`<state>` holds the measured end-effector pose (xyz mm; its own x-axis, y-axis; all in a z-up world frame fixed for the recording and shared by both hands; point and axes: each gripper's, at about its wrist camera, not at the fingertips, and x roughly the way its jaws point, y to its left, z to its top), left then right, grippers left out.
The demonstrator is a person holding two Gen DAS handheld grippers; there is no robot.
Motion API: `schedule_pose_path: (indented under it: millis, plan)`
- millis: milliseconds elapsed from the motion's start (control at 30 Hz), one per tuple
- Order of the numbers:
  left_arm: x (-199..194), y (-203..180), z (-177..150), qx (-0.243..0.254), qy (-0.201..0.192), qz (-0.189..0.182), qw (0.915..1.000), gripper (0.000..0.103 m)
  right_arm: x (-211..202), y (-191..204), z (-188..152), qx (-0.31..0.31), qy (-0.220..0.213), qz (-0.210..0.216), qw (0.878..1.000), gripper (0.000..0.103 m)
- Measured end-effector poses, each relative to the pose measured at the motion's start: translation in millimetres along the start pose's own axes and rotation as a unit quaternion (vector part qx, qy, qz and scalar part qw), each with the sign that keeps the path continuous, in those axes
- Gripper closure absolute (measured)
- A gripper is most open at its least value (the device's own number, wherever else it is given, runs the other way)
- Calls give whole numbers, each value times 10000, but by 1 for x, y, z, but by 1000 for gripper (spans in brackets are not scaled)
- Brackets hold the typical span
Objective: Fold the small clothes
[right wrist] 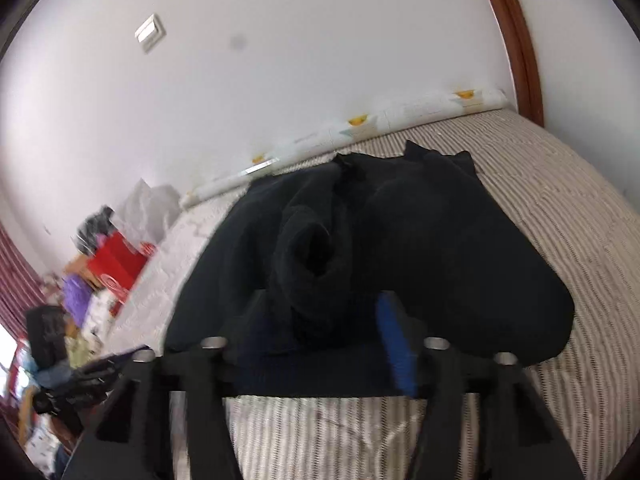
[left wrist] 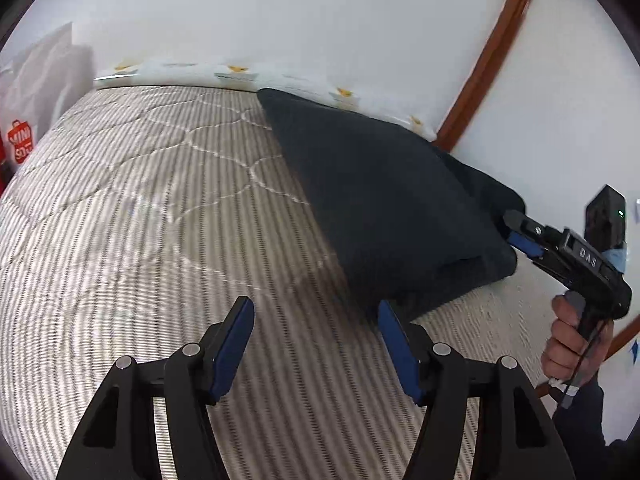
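1. Two blue-padded jaws of the left gripper (left wrist: 316, 344) are seen nearest, spread apart over the striped mattress (left wrist: 140, 200), nothing between them.
2. Beyond, the dark garment (left wrist: 380, 208) is laid on the mattress — its long axis running from the right gripper (left wrist: 510, 228) toward the far wall.
3. The right gripper's jaws stand apart at the garment's edge — no grip can be made out.

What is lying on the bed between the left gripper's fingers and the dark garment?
Nothing: in the left wrist view only bare striped mattress shows between the open left gripper and the dark garment, whose near edge reaches the right-hand finger.
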<state>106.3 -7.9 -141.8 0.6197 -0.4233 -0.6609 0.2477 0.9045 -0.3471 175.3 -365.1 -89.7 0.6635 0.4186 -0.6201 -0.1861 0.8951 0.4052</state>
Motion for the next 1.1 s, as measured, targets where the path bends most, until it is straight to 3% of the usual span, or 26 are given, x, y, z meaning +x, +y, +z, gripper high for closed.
schedule_pose_path:
  millis: [200,467,500,533,600,633,800,967,1100]
  plan:
    - [11,-23,0,344,55,-109,9993,36,30,-3,13,291,190,240,9991,41]
    - [53,-44,9,493,396,-112,9979,36,84,-11,29,897,346,141,9953,43]
    - [56,-47,10,527,419,-101,9977,36,86,-11,31,921,323,99,9952,47]
    - [58,-49,11,556,428,-77,9975,36,89,-12,34,921,280,67,9953,64]
    - [61,-52,11,612,424,-24,9972,36,94,-10,40,813,232,-46,9964,85]
    - [62,-54,12,641,422,-12,9971,36,94,-9,43,746,211,-42,9970,88]
    - [64,-73,15,1118,228,241,9932,36,64,-8,65,281,-285,43,9992,91]
    - [75,-92,20,1276,289,114,9913,36,5,-39,74,-32,-1176,-660,9909,91]
    - [83,-100,23,1302,271,31,9911,36,-14,-90,64,133,-1179,-1201,9857,91]
